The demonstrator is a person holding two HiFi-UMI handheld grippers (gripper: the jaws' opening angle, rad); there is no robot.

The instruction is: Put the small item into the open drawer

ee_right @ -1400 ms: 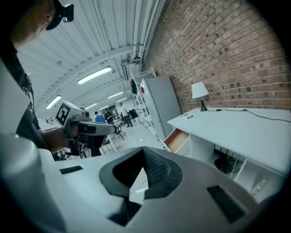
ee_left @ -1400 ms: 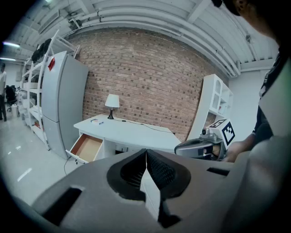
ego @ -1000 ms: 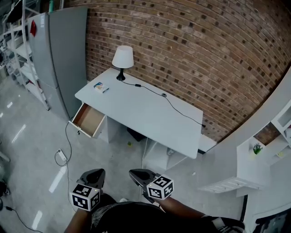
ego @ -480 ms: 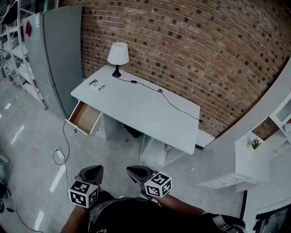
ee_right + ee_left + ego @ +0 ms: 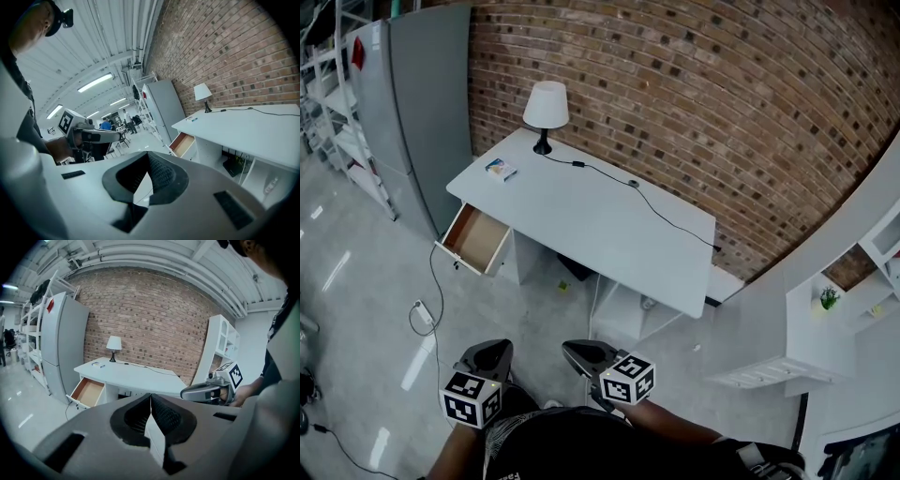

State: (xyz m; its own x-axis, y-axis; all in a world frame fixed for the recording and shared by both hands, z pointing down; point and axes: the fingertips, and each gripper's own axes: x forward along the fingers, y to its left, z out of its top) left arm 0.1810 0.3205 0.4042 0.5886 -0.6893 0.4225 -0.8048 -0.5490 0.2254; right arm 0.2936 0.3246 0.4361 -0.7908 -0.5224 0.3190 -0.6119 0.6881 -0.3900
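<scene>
Black-padded and pressed together on nothing, the jaws of the left gripper (image 5: 490,356) and the right gripper (image 5: 583,357) sit close to the person's body. I judge they are carried shut and low simply because the bench (image 5: 609,239) is well out of reach and there is nothing to grasp here.

Beyond them the drawer (image 5: 476,241) hangs pulled out under the bench's left end, ready to receive. The small item (image 5: 500,170) lies near the bench's far left corner, close to the lamp (image 5: 546,105) and not far from the drawer below, so the carry looks short.

Only the head view takes in both grippers at once, along with the power strip (image 5: 423,319) on the floor. Each gripper view shows the other gripper from the side. The right gripper view alone shows people far down the hall.
</scene>
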